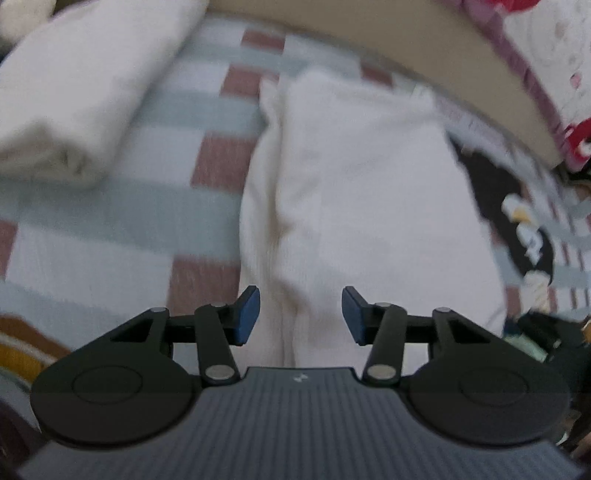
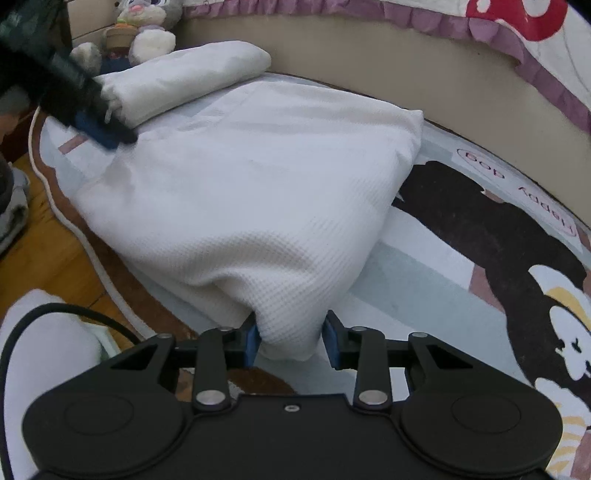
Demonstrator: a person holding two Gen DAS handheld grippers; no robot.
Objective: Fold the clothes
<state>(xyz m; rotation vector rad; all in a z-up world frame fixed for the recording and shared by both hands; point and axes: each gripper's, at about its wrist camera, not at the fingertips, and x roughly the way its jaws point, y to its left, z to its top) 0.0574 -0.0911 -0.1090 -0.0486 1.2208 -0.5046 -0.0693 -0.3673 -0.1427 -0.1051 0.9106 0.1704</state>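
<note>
Left wrist view, blurred: the left claw (image 1: pixel 301 314) hangs over a white garment (image 1: pixel 362 192) with its blue pads (image 1: pixel 248 314) spread apart and nothing between them. The garment lies on a rug (image 1: pixel 110 221) patterned in pale blue, white and brown-red blocks. A folded cream cloth (image 1: pixel 81 88) rests on the rug to the upper left, apart from the garment. A beige panel (image 1: pixel 406 40) runs along the far edge. Right wrist view, sharp: the right claw (image 2: pixel 291 341) is clamped on a bunched corner of the white garment (image 2: pixel 258 177), whose waffle weave is drawn up toward the pads. The left claw (image 2: pixel 107 134) shows at the far left corner of the garment, touching or just above it; whether it grips cannot be told here. The folded cream cloth (image 2: pixel 184 77) lies behind, its near edge against the garment. A stuffed toy (image 2: pixel 147 29) sits beyond it. The rug (image 2: pixel 517 258) carries a black and white cartoon figure to the right.
</note>
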